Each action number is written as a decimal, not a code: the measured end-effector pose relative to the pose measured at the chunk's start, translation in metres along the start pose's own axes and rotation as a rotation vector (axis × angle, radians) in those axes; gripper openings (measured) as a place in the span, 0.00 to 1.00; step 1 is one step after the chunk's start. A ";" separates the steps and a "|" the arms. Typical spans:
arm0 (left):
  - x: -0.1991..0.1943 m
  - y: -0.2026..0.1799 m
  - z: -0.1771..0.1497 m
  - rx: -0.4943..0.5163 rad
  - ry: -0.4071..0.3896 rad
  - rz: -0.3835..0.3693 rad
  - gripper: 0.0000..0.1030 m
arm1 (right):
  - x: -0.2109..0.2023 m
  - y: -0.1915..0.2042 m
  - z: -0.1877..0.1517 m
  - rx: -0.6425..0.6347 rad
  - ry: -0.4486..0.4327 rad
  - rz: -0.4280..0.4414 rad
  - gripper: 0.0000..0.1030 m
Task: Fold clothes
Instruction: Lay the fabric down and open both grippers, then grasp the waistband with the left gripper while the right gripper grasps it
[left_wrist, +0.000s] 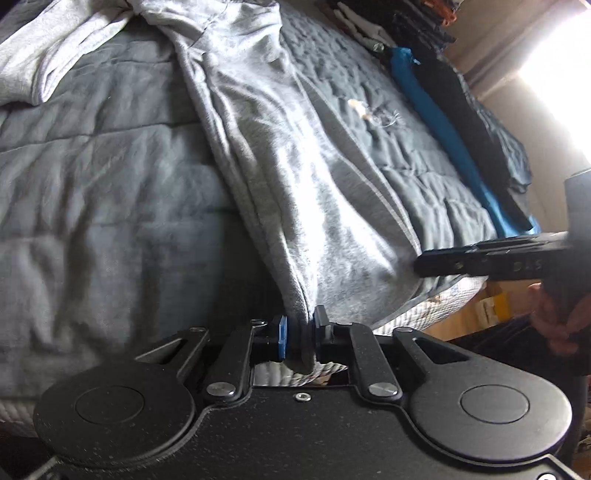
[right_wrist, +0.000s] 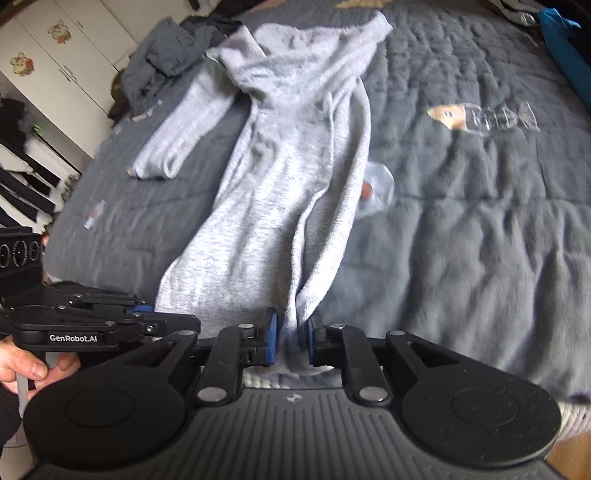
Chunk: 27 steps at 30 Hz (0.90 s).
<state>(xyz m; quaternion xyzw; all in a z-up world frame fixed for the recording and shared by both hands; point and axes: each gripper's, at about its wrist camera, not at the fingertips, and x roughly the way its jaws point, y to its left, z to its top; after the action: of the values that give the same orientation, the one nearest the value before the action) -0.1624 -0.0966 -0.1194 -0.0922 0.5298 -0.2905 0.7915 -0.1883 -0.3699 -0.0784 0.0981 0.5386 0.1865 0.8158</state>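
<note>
- Grey garment (right_wrist: 280, 155) is lying lengthwise on the blue-grey quilt (right_wrist: 461, 221), running from the near bed edge toward the far side, bunched into a long narrow strip with a sleeve (right_wrist: 177, 136) splayed out to the left.
- Right gripper (right_wrist: 291, 338) is pinching the near hem, jaws closed on a fold of the grey fabric; blue pads are pressing it from both sides.
- Left gripper (left_wrist: 300, 334) is doing the same on another point of that near edge, jaws closed on cloth (its view is rolled sideways, so the garment is running diagonally up the frame).
- Both grips are sitting at the near edge, just beside each other in the right wrist view, left one to the left. Judging by that, the two are holding the hem so the cloth is hanging taut between them and the bed, ready for pulling flat or lifting over.
- Fabric is drawn straight from the jaws to the far end, so tension looks applied (motion blur is present, can't confirm direction).
- Whether this is spreading out ahead of a fold or mid-fold, the views aren't settling it.
- Blue cloth (left_wrist: 443, 129) and dark clothes are lying along the bed's far right side, well apart from the garment.
</note>
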 end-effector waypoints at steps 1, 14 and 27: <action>-0.004 0.002 0.000 0.004 -0.013 0.005 0.19 | 0.002 -0.004 -0.004 0.013 0.016 -0.027 0.21; -0.053 -0.008 0.101 0.239 -0.394 0.183 0.31 | -0.023 0.008 0.072 -0.147 -0.348 -0.018 0.60; 0.019 0.040 0.156 0.242 -0.317 0.144 0.30 | 0.065 -0.006 0.161 -0.226 -0.348 0.071 0.60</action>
<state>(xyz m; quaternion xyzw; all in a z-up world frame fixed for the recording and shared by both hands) -0.0039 -0.1001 -0.0868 -0.0028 0.3649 -0.2767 0.8890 -0.0169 -0.3421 -0.0711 0.0556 0.3616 0.2547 0.8951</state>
